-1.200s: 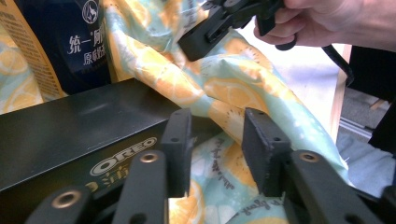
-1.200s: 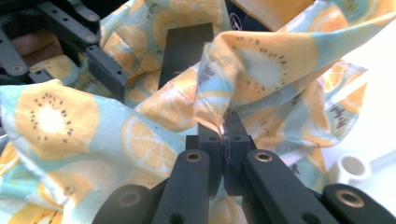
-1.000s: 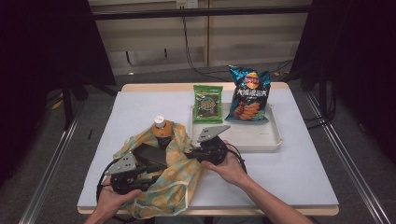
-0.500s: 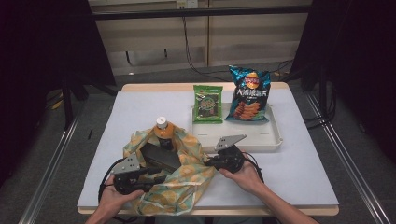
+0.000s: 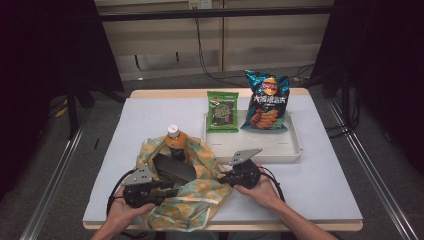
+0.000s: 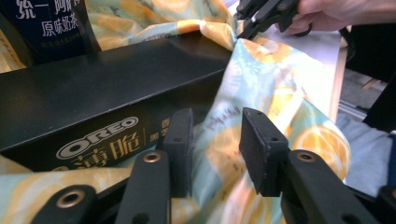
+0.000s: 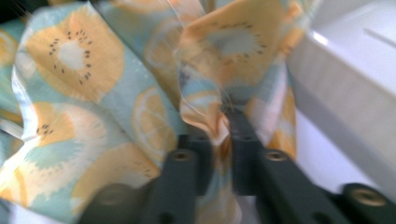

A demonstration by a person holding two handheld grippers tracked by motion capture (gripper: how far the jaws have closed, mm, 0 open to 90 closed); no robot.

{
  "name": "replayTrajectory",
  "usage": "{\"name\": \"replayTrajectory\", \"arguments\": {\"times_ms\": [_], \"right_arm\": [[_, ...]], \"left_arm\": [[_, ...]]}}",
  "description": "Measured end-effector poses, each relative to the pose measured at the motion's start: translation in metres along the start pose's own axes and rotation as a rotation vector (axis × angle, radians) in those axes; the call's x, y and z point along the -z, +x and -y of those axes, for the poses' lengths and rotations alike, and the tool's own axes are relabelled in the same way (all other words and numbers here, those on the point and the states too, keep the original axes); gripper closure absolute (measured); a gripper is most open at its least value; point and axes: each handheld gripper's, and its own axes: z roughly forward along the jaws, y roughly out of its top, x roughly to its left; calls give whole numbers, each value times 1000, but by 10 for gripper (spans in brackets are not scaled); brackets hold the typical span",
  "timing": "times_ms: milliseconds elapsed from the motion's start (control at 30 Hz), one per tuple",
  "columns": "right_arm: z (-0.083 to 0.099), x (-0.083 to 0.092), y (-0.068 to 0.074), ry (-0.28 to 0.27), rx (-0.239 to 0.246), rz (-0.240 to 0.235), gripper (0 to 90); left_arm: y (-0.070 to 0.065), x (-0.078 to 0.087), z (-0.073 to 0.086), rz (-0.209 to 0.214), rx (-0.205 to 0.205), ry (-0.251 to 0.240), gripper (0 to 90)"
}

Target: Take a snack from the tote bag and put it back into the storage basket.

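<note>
A fruit-print fabric bag (image 5: pixel 200 195) lies open at the table's front. It holds a black Oreo box (image 5: pixel 172 169) and an upright orange-capped bottle (image 5: pixel 175 142). My left gripper (image 5: pixel 169 189) is at the bag's left rim. In the left gripper view its jaws (image 6: pixel 217 149) stand apart with a flat stretch of the bag (image 6: pixel 261 79) between them, beside the box (image 6: pixel 93 93); they have just been closing. My right gripper (image 5: pixel 221 176) is at the bag's right rim. Its jaws (image 7: pixel 222 135) pinch a bunched fold of the bag (image 7: pixel 224 60), though they have just been opening.
A white tray (image 5: pixel 260 150) stands right behind the bag, its wall (image 7: pixel 345 107) close to my right gripper. A green snack packet (image 5: pixel 222 111) and a blue chips bag (image 5: pixel 266 101) lean at its far side. Bare white table lies to the right.
My right gripper has moved right and down from over the bag's middle to its right rim, spreading the mouth and baring the box. The left hand stayed put.
</note>
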Motion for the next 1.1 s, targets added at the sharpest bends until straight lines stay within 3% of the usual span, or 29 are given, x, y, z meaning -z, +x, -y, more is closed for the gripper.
{"name": "replayTrajectory", "arguments": {"times_ms": [100, 433, 600, 733, 867, 933, 1100], "right_arm": [[-4, 5, 3, -40, 6, -1, 646], [-20, 40, 13, -136, -13, 28, 406], [-29, 58, 18, -202, -14, 16, 385], [-41, 64, 23, -250, 3, 9, 440], [-55, 47, 31, -227, 32, -49, 527], [-60, 29, 33, -177, 41, -52, 518], [-70, -12, 31, -121, 30, -45, 457]], "left_arm": [[-1, -2, -3, 14, 24, -21, 691], [-6, -5, -7, 43, 28, -46, 716], [-9, -13, -7, 75, 17, -15, 782], [-10, -19, -8, 79, 12, 0, 795], [-13, -24, -9, 87, -5, 21, 794], [-15, -24, -9, 93, -12, 23, 793], [-16, -24, -9, 92, -15, 29, 788]]}}
